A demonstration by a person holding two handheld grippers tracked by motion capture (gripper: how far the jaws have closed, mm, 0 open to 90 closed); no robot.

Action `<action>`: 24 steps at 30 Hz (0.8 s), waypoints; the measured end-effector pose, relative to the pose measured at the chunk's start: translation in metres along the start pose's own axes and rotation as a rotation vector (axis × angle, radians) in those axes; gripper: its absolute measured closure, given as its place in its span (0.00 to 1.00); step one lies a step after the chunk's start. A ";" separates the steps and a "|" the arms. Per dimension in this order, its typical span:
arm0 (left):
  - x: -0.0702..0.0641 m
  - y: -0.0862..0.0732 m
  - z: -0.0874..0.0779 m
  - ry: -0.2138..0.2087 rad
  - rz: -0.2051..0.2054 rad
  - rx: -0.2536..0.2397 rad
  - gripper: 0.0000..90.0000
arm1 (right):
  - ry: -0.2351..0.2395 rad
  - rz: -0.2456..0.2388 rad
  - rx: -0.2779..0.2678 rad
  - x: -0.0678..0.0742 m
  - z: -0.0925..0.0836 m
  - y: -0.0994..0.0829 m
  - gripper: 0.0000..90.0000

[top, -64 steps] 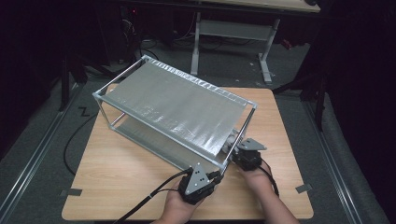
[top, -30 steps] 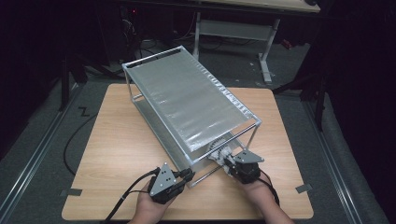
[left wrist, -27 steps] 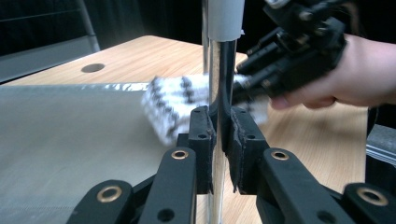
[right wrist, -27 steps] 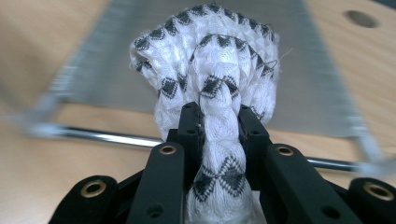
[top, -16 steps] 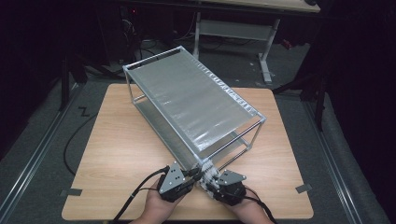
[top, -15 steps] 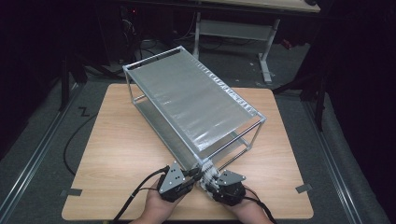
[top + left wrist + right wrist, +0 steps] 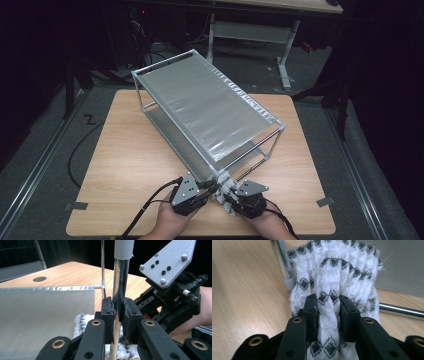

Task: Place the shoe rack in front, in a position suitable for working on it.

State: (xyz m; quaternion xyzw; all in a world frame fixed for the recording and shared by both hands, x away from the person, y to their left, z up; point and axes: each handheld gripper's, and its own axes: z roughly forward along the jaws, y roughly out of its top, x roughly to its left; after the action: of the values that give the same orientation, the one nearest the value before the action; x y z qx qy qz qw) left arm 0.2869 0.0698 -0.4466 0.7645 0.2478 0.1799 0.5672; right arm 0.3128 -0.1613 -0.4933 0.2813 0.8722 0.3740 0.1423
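A metal rack (image 7: 207, 112) with a silvery sheet top, a lower shelf and thin upright posts is stood skewed across the bench (image 7: 130, 165), one end near the far left corner and the other close to the near edge. Its near corner post (image 7: 119, 285), a shiny tube, is seen upright. A white cloth (image 7: 334, 277) with black diamond patterning is bunched in folds at that post's foot, by the near edge.

My left gripper (image 7: 119, 315) clamps the upright post (image 7: 120, 282) of the rack (image 7: 205, 112) at its near corner on the table (image 7: 125, 165). Just right of it my right gripper (image 7: 328, 308) pinches the cloth (image 7: 334, 275), bunched against that corner; the shelves stretch away beyond both
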 end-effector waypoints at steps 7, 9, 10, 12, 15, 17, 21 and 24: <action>0.001 -0.001 -0.001 -0.003 -0.007 -0.002 0.90 | -0.007 0.000 0.014 0.000 0.002 0.001 0.78; 0.000 -0.001 -0.001 -0.001 -0.008 -0.002 0.90 | -0.008 0.009 0.015 -0.001 0.003 0.001 0.78; 0.000 -0.001 -0.001 0.000 -0.009 -0.002 0.90 | -0.010 0.014 0.015 -0.002 0.003 0.000 0.79; 0.000 -0.001 -0.001 0.000 -0.015 -0.002 0.90 | -0.020 0.017 0.017 -0.004 0.003 0.001 0.79; 0.000 -0.001 -0.001 -0.003 -0.026 -0.002 0.90 | -0.032 0.026 0.019 -0.007 0.003 0.001 0.79; 0.000 -0.001 -0.001 -0.005 -0.031 -0.004 0.90 | -0.044 0.040 0.023 -0.010 0.003 0.001 0.79; -0.001 -0.001 -0.001 0.009 -0.029 -0.006 0.90 | -0.055 0.058 0.027 -0.015 0.003 0.001 0.80; -0.001 -0.002 -0.001 0.005 -0.028 -0.008 0.90 | -0.104 0.057 0.033 -0.017 0.002 0.000 0.80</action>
State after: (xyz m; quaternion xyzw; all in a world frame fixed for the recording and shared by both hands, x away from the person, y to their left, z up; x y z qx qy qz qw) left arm 0.2857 0.0702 -0.4482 0.7580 0.2593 0.1751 0.5723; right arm 0.3275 -0.1702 -0.4939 0.3275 0.8612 0.3484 0.1721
